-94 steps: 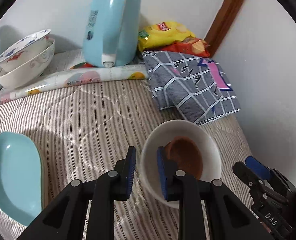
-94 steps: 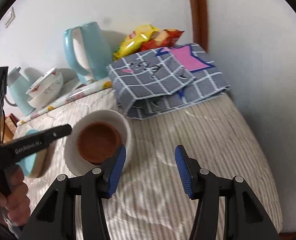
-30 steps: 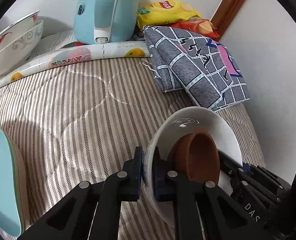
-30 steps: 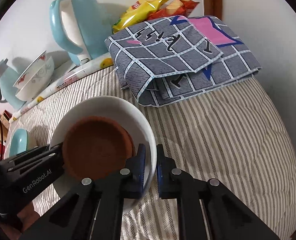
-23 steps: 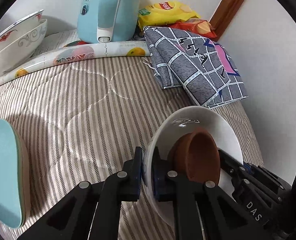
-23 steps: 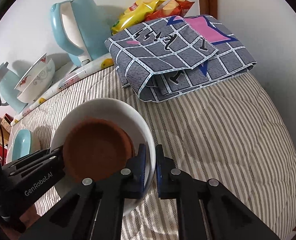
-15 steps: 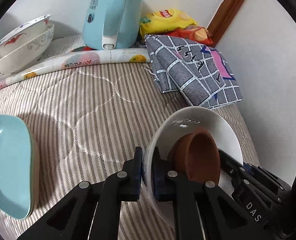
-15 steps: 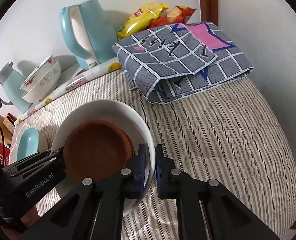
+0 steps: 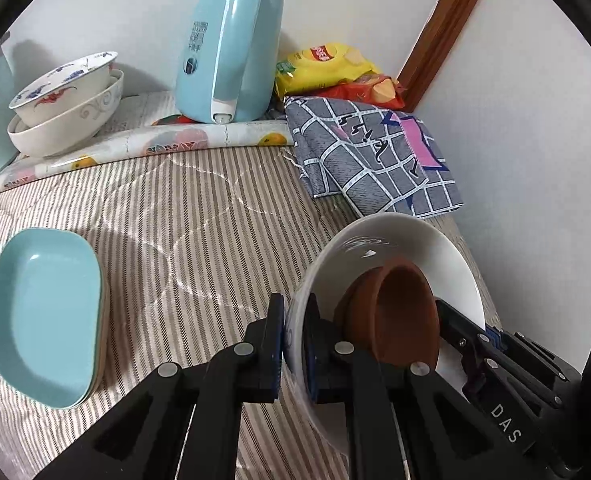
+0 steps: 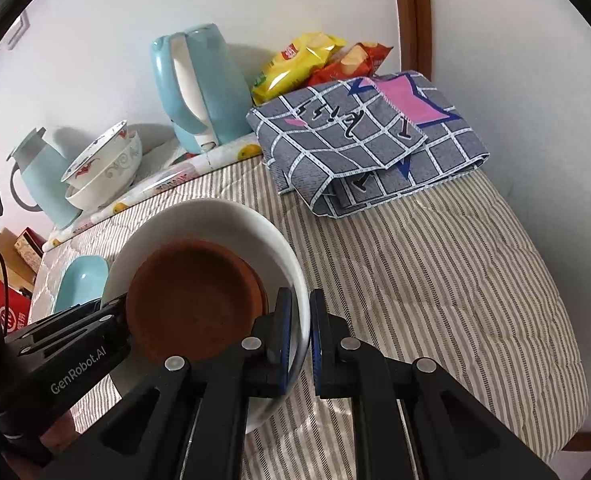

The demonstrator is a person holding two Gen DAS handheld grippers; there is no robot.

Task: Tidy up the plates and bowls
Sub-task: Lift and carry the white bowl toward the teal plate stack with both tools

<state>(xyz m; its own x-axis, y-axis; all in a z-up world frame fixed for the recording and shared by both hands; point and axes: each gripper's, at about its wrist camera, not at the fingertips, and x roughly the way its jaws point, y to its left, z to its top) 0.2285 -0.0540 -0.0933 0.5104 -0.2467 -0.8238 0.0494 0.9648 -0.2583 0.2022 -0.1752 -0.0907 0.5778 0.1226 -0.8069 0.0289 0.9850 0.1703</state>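
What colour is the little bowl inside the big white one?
Reddish brown, like clay. The little bowl shows best in the right wrist view.

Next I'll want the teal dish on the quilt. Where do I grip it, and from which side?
Take the teal dish by its raised rim on the long edge facing the quilt's open middle, one finger inside, one outside. It lies flat, seemingly stacked on another dish, so come from above.

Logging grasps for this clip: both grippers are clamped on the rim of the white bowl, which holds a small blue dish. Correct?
Not quite: the small round dish inside the white bowl is brown, as the right wrist view shows. Left gripper and right gripper do clamp its rim.
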